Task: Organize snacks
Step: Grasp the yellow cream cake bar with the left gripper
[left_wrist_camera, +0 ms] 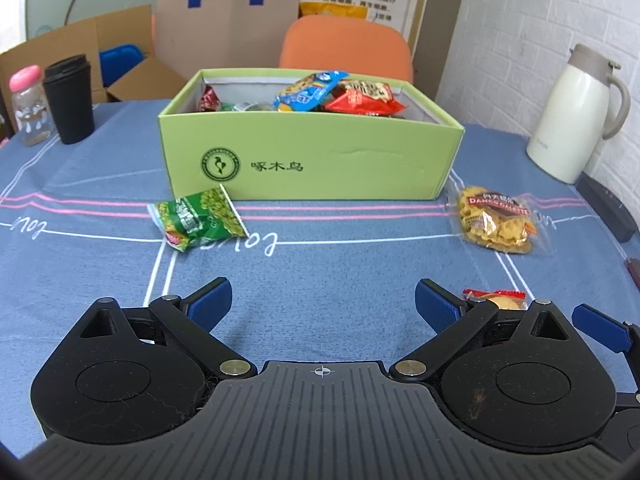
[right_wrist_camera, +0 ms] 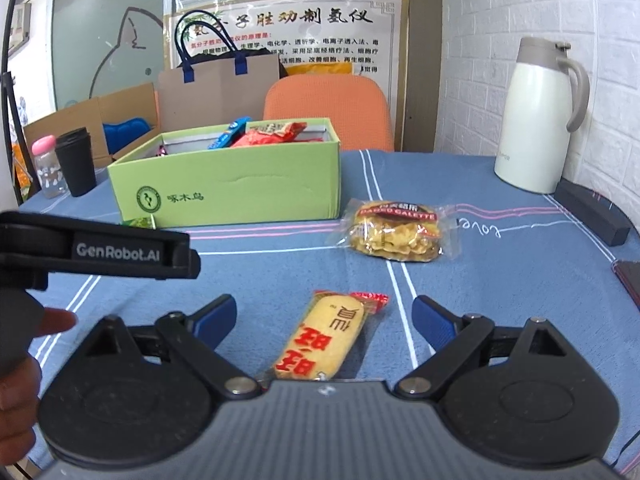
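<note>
A green cardboard box [left_wrist_camera: 312, 160] [right_wrist_camera: 228, 192] stands mid-table and holds several snack packets. A green pea packet [left_wrist_camera: 196, 218] lies by its front left corner. A clear galette cookie packet [left_wrist_camera: 496, 220] [right_wrist_camera: 394, 232] lies to the box's right. A yellow rice cracker packet [right_wrist_camera: 324, 340] lies on the cloth between my right gripper's open fingers; its end shows in the left wrist view [left_wrist_camera: 496, 298]. My left gripper [left_wrist_camera: 323, 306] is open and empty over bare cloth. My right gripper [right_wrist_camera: 324, 318] is open above the cracker packet.
A white thermos jug [left_wrist_camera: 576, 116] [right_wrist_camera: 540, 116] stands at the right by the brick wall. A black cup [left_wrist_camera: 70, 98] and a pink-capped bottle [left_wrist_camera: 28, 104] stand at the far left. An orange chair [left_wrist_camera: 346, 46] is behind the table. A dark flat case [right_wrist_camera: 592, 212] lies at the right edge.
</note>
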A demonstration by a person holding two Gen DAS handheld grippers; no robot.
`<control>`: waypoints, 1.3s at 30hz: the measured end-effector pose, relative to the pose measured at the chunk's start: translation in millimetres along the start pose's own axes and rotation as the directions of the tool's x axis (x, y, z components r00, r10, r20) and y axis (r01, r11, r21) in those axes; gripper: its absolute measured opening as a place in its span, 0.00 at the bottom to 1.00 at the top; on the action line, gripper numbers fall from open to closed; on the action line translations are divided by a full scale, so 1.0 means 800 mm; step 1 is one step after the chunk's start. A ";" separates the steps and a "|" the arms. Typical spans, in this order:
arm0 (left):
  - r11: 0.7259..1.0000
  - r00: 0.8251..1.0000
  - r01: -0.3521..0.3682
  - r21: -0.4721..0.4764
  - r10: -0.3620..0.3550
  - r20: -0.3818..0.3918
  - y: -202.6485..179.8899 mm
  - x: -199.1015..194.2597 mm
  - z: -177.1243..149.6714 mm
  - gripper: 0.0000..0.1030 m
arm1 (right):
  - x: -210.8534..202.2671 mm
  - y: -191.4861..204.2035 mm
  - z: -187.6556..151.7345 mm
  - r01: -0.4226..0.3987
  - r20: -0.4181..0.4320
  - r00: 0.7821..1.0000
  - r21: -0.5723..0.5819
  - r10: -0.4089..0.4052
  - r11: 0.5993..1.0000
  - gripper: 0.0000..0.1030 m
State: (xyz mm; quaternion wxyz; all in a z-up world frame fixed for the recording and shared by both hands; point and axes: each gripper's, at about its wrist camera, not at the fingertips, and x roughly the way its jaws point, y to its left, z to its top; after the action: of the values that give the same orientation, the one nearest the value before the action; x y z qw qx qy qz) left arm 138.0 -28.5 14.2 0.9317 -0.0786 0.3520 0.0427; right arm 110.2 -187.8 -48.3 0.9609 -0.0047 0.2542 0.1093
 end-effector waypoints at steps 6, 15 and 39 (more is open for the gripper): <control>0.999 1.000 0.001 0.034 -0.001 -0.021 -0.006 0.011 0.003 0.85 | -0.003 -0.025 -0.008 -0.036 -0.004 0.999 0.037 0.036 0.999 0.90; 0.955 0.952 0.288 0.077 -0.276 -0.132 -0.020 0.029 0.032 0.76 | -0.003 -0.049 -0.026 -0.233 -0.032 0.971 0.107 0.238 0.966 0.90; 0.882 0.850 0.472 0.011 -0.451 -0.272 0.042 0.030 0.005 0.23 | 0.028 0.065 -0.022 -0.426 -0.097 0.903 -0.070 0.419 0.902 0.90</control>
State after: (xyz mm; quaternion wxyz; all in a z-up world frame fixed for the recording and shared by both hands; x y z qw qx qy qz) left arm 154.4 5.7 -2.8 0.8621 -0.1296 0.4440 -0.2068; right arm 109.8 -133.4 -72.4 0.9023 0.0035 0.2819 0.3262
